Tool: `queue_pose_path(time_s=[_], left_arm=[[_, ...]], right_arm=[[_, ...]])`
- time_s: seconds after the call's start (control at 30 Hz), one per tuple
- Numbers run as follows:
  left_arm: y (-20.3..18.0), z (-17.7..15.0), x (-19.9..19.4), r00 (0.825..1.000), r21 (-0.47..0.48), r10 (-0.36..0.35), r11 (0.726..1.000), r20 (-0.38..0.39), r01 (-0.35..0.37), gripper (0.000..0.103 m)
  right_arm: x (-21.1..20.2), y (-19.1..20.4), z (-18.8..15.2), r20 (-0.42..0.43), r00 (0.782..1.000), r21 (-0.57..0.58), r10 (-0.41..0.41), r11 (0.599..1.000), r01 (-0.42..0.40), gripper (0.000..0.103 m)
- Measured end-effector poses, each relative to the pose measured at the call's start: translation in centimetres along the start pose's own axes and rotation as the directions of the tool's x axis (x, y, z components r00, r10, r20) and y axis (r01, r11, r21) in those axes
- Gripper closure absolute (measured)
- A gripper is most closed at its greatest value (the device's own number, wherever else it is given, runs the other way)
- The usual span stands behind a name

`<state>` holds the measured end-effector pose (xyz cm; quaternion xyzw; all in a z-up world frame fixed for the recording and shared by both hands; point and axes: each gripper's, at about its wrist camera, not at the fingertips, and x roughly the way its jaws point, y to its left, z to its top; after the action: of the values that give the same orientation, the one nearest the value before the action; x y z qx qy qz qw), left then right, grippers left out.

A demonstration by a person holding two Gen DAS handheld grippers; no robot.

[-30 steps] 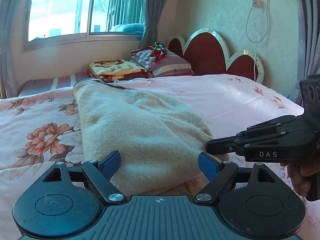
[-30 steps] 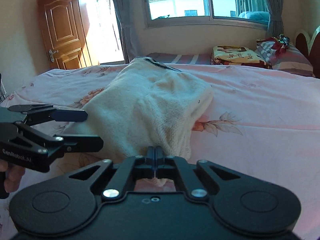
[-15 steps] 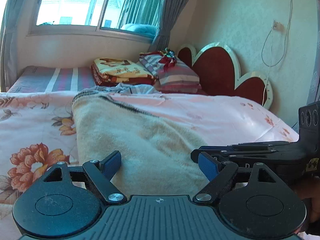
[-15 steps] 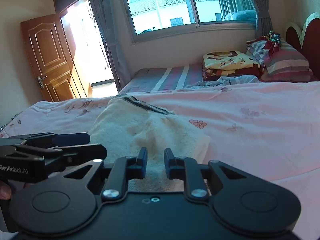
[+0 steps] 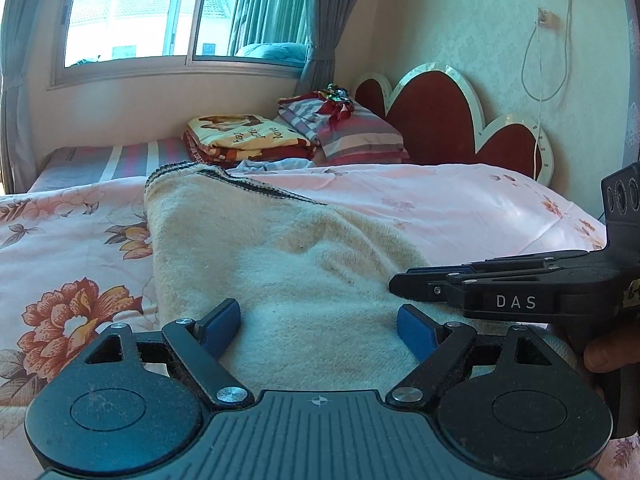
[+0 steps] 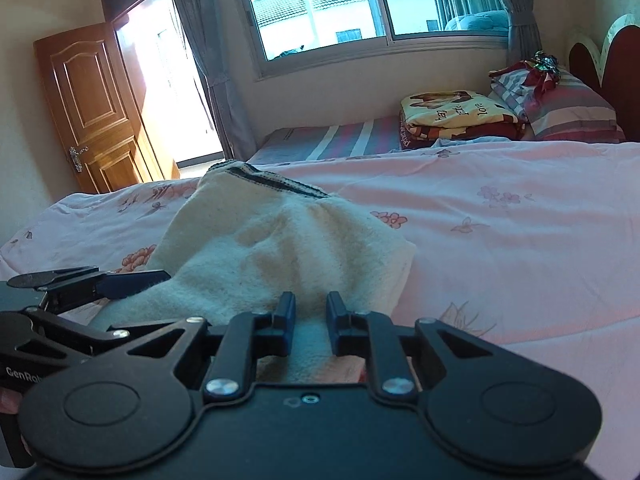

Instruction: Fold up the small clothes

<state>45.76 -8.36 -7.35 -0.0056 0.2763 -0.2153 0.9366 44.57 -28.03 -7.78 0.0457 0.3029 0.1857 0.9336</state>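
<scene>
Cream knitwear, the sweater (image 6: 280,264), lay on the bed (image 6: 520,220) ahead of both jaws. A second earlier the right gripper (image 6: 311,326) pinched its near edge; now it stood slightly parted, empty. Left gripper (image 5: 320,326) stayed wide, gripping nothing, so that fold looked released.

I am looking at a cream knit garment (image 5: 280,264) with dark stripes banding its far hem. The bedsheet (image 5: 440,204) under it is showing pale pink, scattered with small pink blossoms and, on my left, big orange-red flowers with brown leaves. My left claw (image 5: 320,322) is wearing blue pads on black arms; the right claw (image 6: 311,312) is looking black with dark blue pads. A folded yellow blanket (image 5: 244,140) with brown and red print is sitting by a pillow (image 5: 360,136) striped grey, pink and white. The headboard (image 5: 436,120) is glowing dark red, edged white.
</scene>
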Motion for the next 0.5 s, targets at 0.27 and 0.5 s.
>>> queue_pose_path(time_s=[0.27, 0.5], left_arm=[[-0.2, 0.6, -0.2, 1.000, 0.004, 0.008, 1.000, -0.025, -0.008, 0.018], [4.3, 5.5, -0.4, 0.998, -0.088, 0.023, 0.996, 0.053, -0.018, 0.018]], right_arm=[[0.0, 0.0, 0.8, -0.026, 1.000, -0.007, 0.005, 1.000, -0.005, 0.086], [-0.5, 0.0, 4.2, 0.069, 0.997, 0.004, -0.023, 1.000, 0.023, 0.081]])
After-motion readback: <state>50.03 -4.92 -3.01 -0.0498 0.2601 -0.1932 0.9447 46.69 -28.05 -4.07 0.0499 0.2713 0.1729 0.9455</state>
